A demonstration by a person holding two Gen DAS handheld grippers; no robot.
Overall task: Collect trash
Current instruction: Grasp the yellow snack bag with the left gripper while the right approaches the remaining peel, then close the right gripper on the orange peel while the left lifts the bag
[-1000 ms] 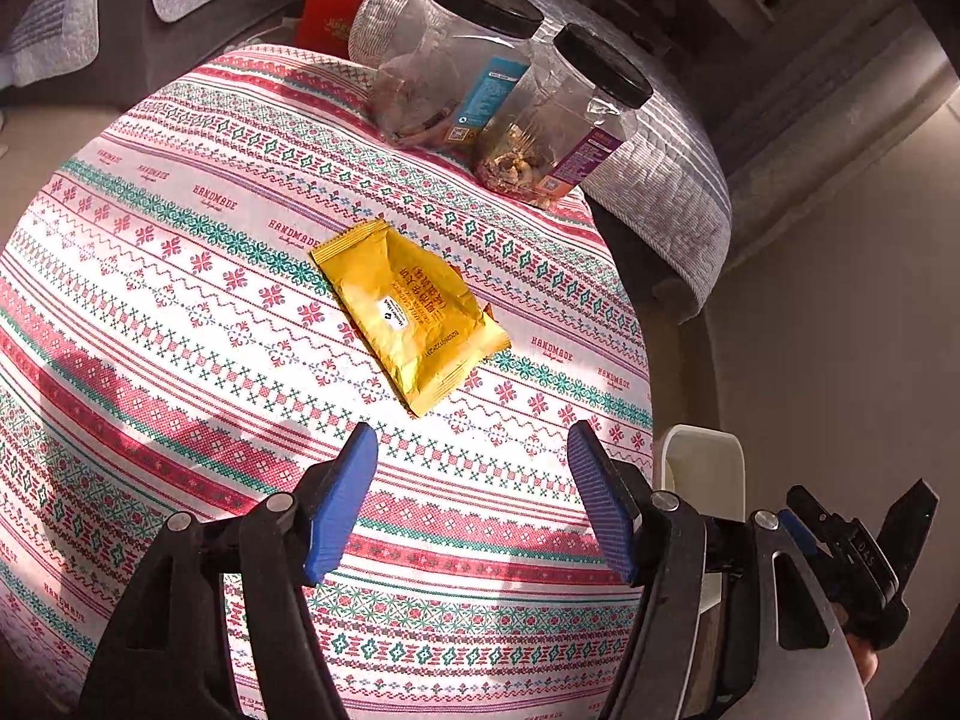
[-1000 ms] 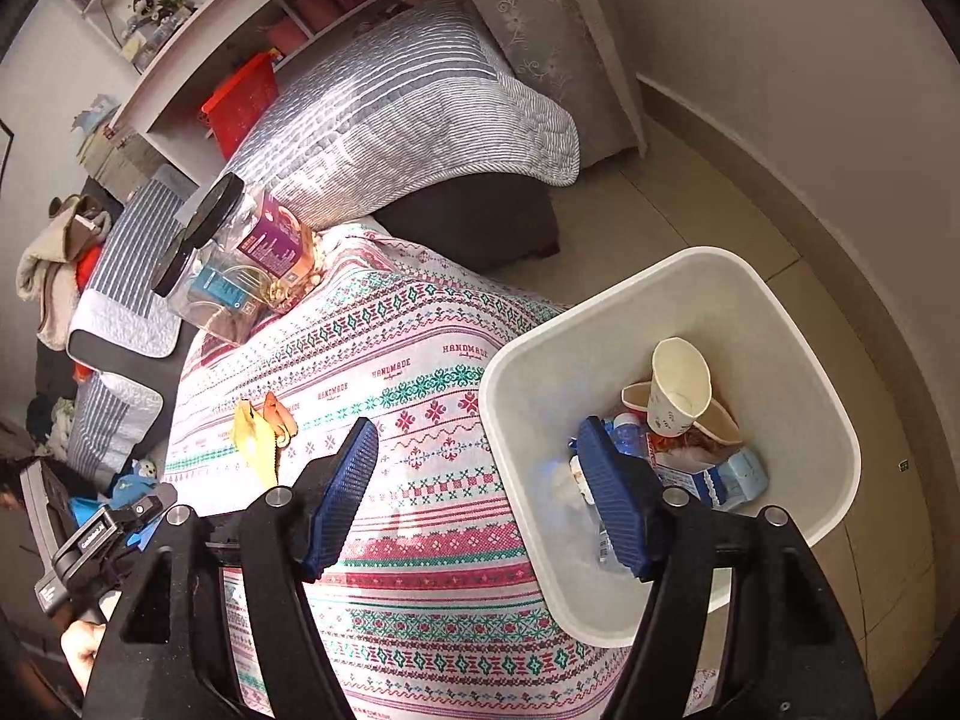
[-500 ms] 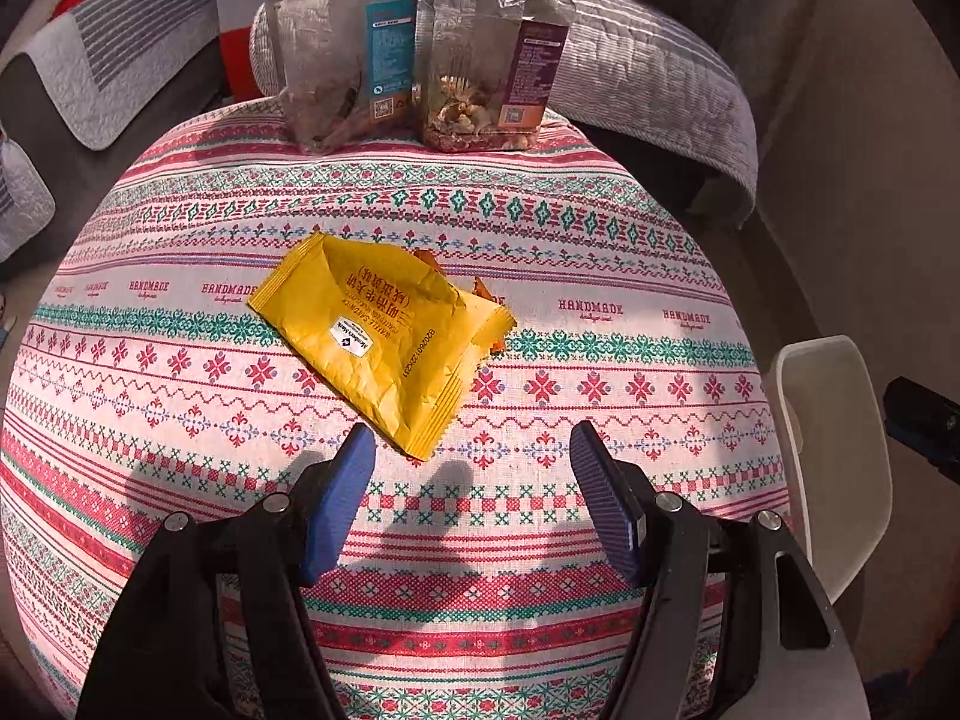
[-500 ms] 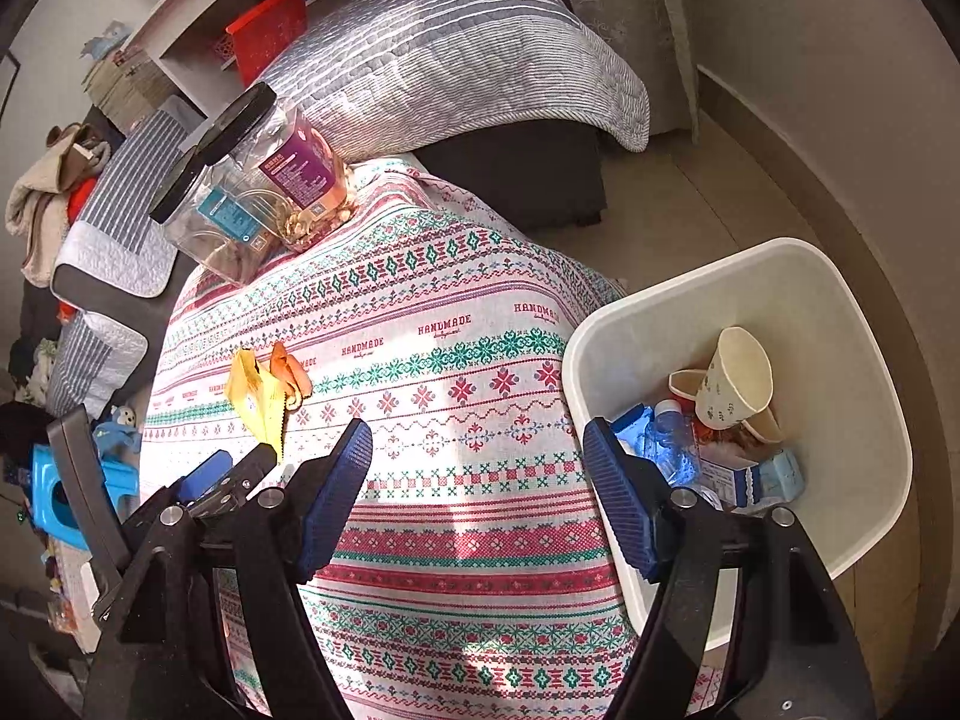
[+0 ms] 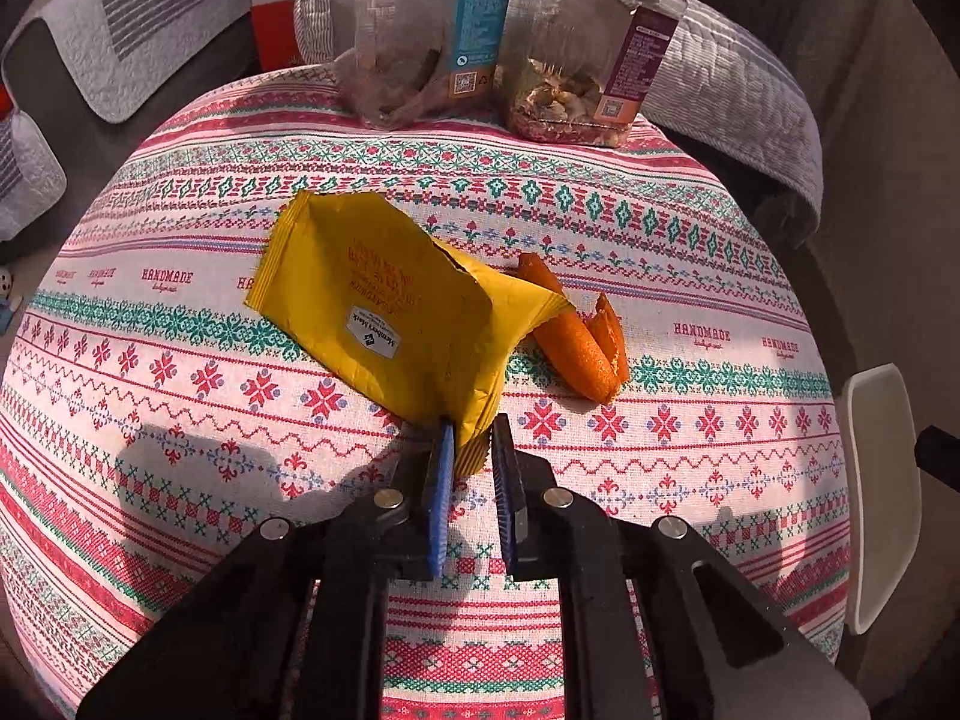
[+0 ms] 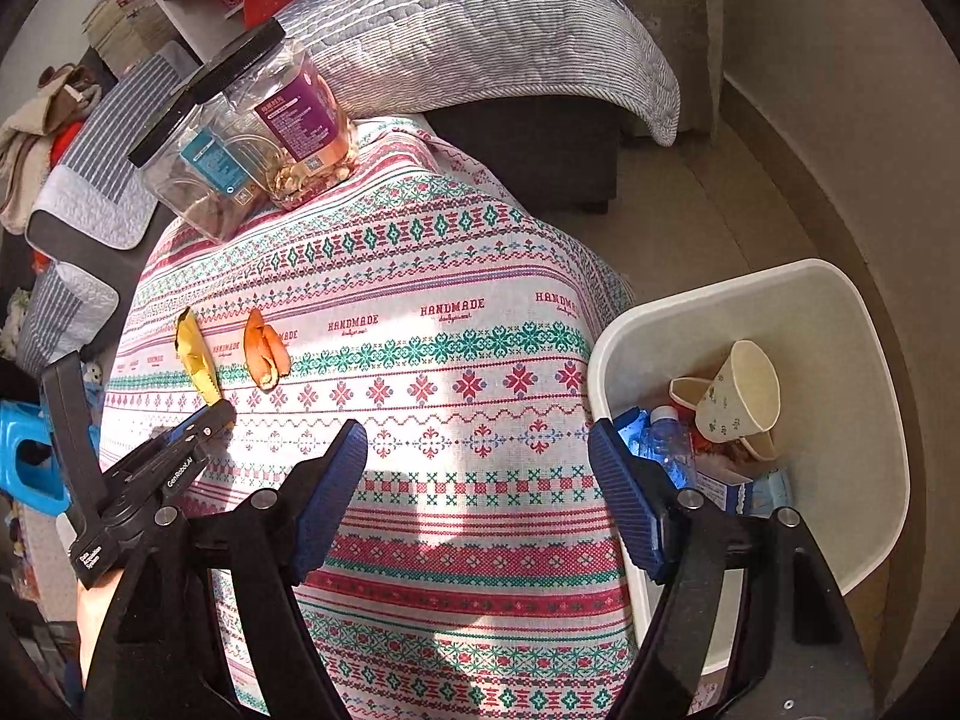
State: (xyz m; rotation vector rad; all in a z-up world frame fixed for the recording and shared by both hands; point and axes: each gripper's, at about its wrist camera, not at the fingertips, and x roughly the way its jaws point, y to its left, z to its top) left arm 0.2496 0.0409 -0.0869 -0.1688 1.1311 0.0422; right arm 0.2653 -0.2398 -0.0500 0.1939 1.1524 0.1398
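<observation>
Left wrist view: the left hand-held gripper [image 5: 468, 450] is closing on the yellow wrapper's [image 5: 384, 312] corner; orange peel [image 5: 576, 342] remains on the desk, and the bin [image 6: 840, 312] already holds cups.

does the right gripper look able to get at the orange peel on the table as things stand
Probably yes. The right gripper is empty with its jaws opening, and only bare tablecloth lies between it and the orange peel. The left gripper, closing on the yellow wrapper just beside the peel, could crowd it.
</observation>
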